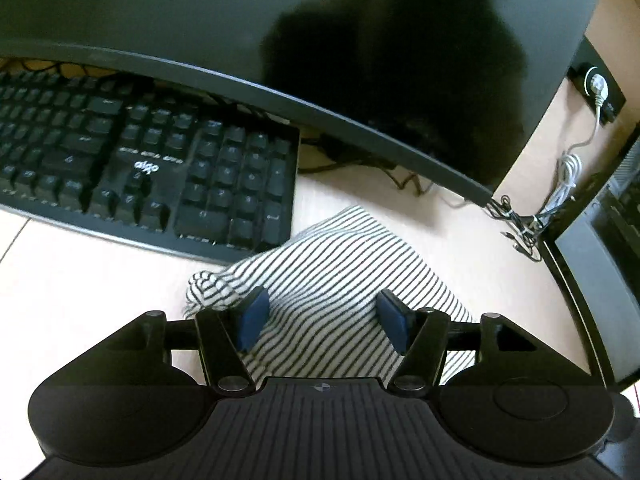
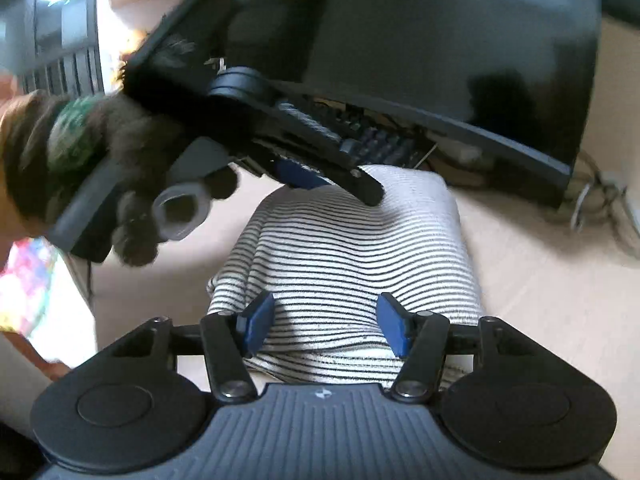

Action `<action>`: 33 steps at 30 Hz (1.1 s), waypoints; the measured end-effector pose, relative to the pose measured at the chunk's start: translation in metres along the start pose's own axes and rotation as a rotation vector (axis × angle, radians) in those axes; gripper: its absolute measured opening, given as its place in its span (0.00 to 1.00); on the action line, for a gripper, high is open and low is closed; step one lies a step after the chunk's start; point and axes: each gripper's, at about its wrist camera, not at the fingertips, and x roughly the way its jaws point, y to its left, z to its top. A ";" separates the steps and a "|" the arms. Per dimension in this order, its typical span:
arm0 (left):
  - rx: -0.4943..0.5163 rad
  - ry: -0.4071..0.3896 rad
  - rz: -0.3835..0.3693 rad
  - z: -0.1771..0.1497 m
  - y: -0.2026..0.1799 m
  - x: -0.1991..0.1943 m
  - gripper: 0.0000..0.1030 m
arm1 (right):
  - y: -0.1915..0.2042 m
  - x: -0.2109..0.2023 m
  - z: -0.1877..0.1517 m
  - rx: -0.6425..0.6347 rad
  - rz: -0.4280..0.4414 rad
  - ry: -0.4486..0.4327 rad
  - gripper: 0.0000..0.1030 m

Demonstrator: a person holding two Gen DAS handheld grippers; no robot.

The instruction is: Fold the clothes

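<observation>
Fingers point(image 1: 253, 312) of both grippers spread wide, released, over the folded striped garment point(image 1: 340, 264); keyboard point(image 1: 140, 160) behind.

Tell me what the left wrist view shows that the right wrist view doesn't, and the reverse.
Only the left wrist view shows the black keyboard in full, the white cable and the open left gripper from its own camera.

Only the right wrist view shows the gloved left hand holding its gripper from outside, over the garment's far edge, plus the open right gripper.

Both show the striped garment folded on the pale desk, below the dark monitor.
</observation>
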 end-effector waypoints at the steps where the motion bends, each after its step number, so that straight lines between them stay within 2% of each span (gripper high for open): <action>1: 0.010 0.003 -0.001 0.002 -0.001 0.001 0.65 | 0.003 0.000 0.003 -0.004 -0.014 0.006 0.56; 4: 0.041 -0.014 0.013 0.006 -0.006 -0.014 0.62 | -0.009 -0.015 0.018 0.109 0.002 -0.002 0.58; 6: 0.048 -0.046 0.003 0.000 -0.012 -0.038 0.67 | -0.031 -0.035 0.026 0.238 -0.001 -0.052 0.69; 7: 0.047 -0.054 -0.007 -0.003 -0.014 -0.050 0.69 | -0.044 -0.043 0.027 0.304 -0.006 -0.064 0.70; 10: 0.007 0.014 -0.042 -0.020 -0.012 -0.067 0.70 | -0.083 -0.037 0.021 0.464 0.020 -0.001 0.80; 14: -0.053 0.124 -0.105 -0.045 -0.003 -0.060 0.59 | -0.097 -0.007 0.001 0.569 0.069 0.099 0.82; 15: -0.060 0.128 -0.112 -0.048 -0.002 -0.055 0.55 | -0.093 0.001 -0.003 0.565 0.072 0.111 0.77; 18: -0.082 0.117 -0.141 -0.051 0.003 -0.043 0.53 | -0.078 0.000 0.001 0.542 0.063 0.090 0.66; 20: -0.080 0.086 -0.168 -0.046 0.004 -0.041 0.53 | -0.079 -0.005 0.013 0.525 0.080 0.047 0.60; 22: -0.054 0.067 -0.172 -0.041 0.004 -0.042 0.54 | -0.077 -0.007 0.018 0.489 0.044 0.053 0.57; 25: -0.044 0.048 -0.117 -0.039 0.007 -0.055 0.54 | -0.070 -0.006 0.013 0.412 -0.052 0.108 0.56; 26: -0.032 0.023 -0.086 -0.037 0.007 -0.064 0.55 | -0.066 -0.004 0.007 0.373 -0.096 0.129 0.59; 28: -0.017 -0.047 -0.055 -0.031 0.008 -0.083 0.59 | -0.056 -0.006 -0.001 0.340 -0.141 0.118 0.61; 31: 0.000 -0.131 -0.097 -0.016 0.005 -0.095 0.67 | -0.045 -0.009 0.006 0.304 -0.191 0.102 0.66; 33: 0.020 -0.127 -0.140 -0.010 0.003 -0.083 0.69 | -0.028 -0.004 0.021 0.229 -0.248 0.071 0.67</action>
